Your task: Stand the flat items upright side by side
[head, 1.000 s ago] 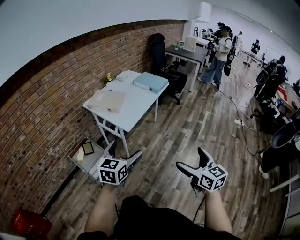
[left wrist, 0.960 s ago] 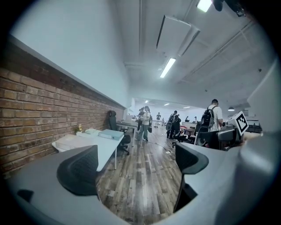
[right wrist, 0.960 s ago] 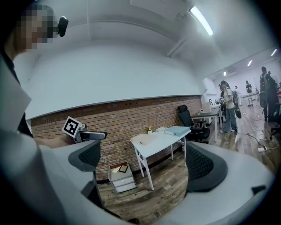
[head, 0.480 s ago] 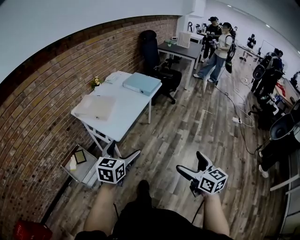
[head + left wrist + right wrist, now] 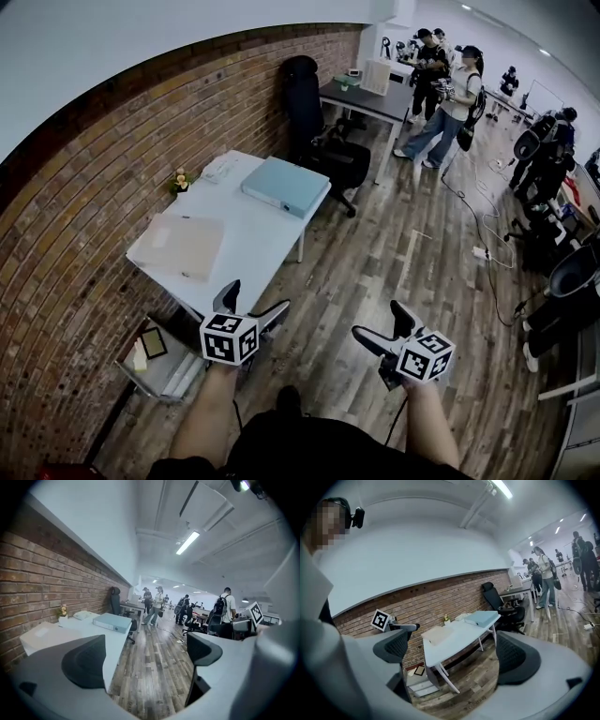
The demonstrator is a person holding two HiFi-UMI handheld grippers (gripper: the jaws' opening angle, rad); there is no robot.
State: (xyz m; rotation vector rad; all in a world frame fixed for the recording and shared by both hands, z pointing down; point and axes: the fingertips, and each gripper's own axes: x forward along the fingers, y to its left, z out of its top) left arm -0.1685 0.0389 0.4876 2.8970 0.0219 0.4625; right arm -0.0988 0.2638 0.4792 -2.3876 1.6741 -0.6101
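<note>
A white table (image 5: 246, 246) stands against the brick wall. On it lie flat a tan folder (image 5: 184, 246) near its front end and a pale blue binder (image 5: 286, 185) farther back. My left gripper (image 5: 251, 302) hovers open just off the table's near corner, nothing between its jaws. My right gripper (image 5: 379, 323) is open over the wooden floor, well to the right of the table. From the right gripper view the tan folder (image 5: 437, 633) and the blue binder (image 5: 482, 617) show on the table (image 5: 459, 641). The left gripper view shows the blue binder (image 5: 111, 621).
A small flower pot (image 5: 179, 178) and a white object (image 5: 221, 168) sit at the table's wall side. A low grey shelf (image 5: 165, 361) holds small items below. A black office chair (image 5: 323, 141) and dark desk (image 5: 371, 98) stand behind. People (image 5: 454, 98) stand far back.
The view has moved nearer the table, which now sits lower and closer to my left gripper. Both grippers keep their pose and stay open.
</note>
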